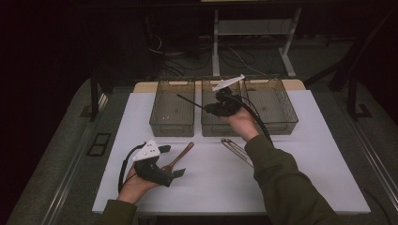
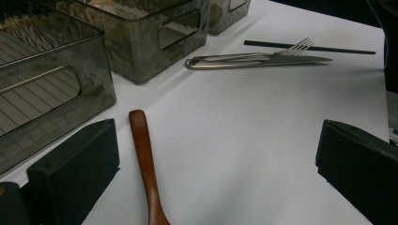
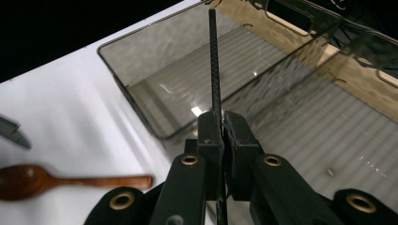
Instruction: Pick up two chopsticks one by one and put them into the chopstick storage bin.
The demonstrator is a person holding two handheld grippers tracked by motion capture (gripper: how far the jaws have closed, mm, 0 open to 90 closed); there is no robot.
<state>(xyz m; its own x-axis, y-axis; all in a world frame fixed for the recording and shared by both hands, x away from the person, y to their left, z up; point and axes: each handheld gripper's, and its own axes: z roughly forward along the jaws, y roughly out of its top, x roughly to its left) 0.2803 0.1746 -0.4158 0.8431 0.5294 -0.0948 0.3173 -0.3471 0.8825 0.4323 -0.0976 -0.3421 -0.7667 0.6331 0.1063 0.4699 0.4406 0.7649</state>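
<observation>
Right gripper (image 1: 206, 108), held over the middle bin (image 1: 209, 126), is clenched on a thin black chopstick (image 3: 215, 70); the high view shows the stick's tip (image 1: 180, 96) reaching across toward the left bin (image 1: 172, 125), while the right gripper view cuts off its far end at the upper frame edge. Left gripper (image 1: 171, 161) rests on the white mat (image 1: 300, 187), jaws released and wide — the wooden spoon (image 2: 145, 164) lies between them, untouched, its bowl cropped in the left gripper view. That view alone resolves a fork and a knife (image 2: 258, 60) — and a second chopstick (image 2: 328, 48) behind them.
</observation>
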